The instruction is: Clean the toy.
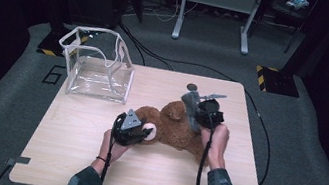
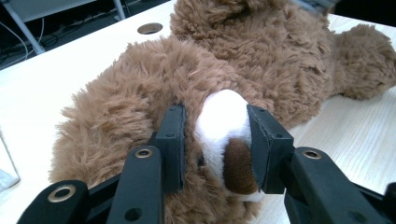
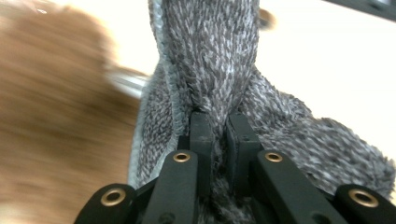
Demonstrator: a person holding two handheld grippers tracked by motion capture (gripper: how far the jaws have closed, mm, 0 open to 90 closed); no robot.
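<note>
A brown teddy bear (image 1: 175,124) lies on the wooden table (image 1: 72,148), its body stretching toward the right. My left gripper (image 1: 141,132) is shut on the bear's white muzzle (image 2: 222,116). In the left gripper view the two black pads (image 2: 173,135) squeeze the muzzle from both sides, and the bear's body (image 2: 261,60) lies beyond. My right gripper (image 1: 201,113) is over the bear's far side, shut on a grey fuzzy cloth (image 1: 192,101). In the right gripper view the cloth (image 3: 210,56) rises from between the jaws of the right gripper (image 3: 218,119), with the bear (image 3: 56,116) a brown blur at left.
A clear plastic bag with white trim (image 1: 98,66) stands open at the table's back left corner. A round hole (image 1: 192,86) is in the tabletop behind the bear. Cables cross the floor beyond the table, and a metal stand (image 1: 215,10) is at the back.
</note>
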